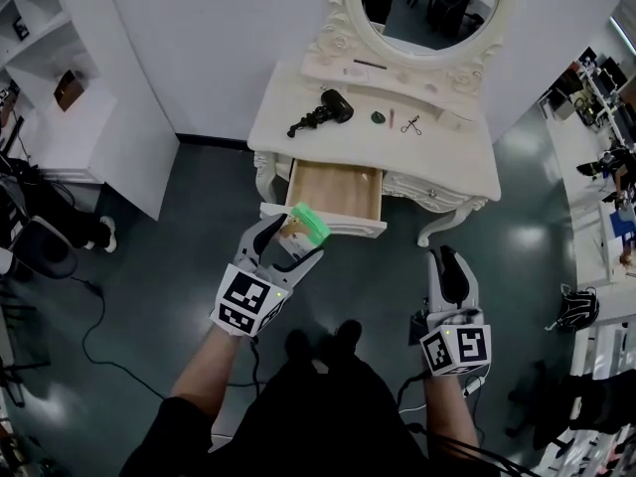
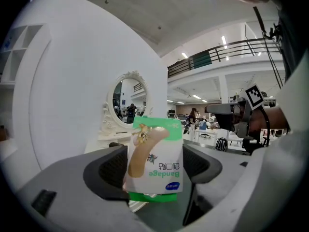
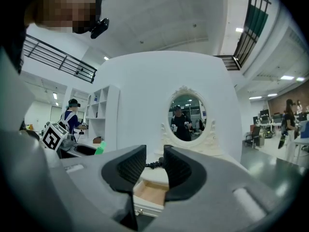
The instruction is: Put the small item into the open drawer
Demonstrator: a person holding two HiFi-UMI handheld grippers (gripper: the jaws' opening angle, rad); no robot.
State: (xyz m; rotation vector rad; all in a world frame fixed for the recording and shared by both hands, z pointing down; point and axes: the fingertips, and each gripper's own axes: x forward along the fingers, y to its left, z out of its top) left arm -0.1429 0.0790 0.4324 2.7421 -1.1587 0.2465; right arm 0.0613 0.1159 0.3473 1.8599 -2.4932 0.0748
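My left gripper [image 1: 288,240] is shut on a small green and white bandage box [image 1: 309,224], held just in front of the open wooden drawer [image 1: 336,193] of the white dressing table [image 1: 447,157]. In the left gripper view the box [image 2: 155,158] stands upright between the dark pads of that gripper [image 2: 155,173], its print upside down. My right gripper [image 1: 449,264] hangs lower right over the floor, short of the table. In the right gripper view its jaws [image 3: 154,164] stand open with nothing between them, and the drawer [image 3: 152,191] shows beyond.
On the tabletop lie a black hair dryer [image 1: 323,112], a small dark round item [image 1: 378,118] and scissors [image 1: 411,124], below an oval mirror [image 1: 429,3]. White shelves [image 1: 60,117] stand at the left. A cable [image 1: 99,336] lies on the dark floor.
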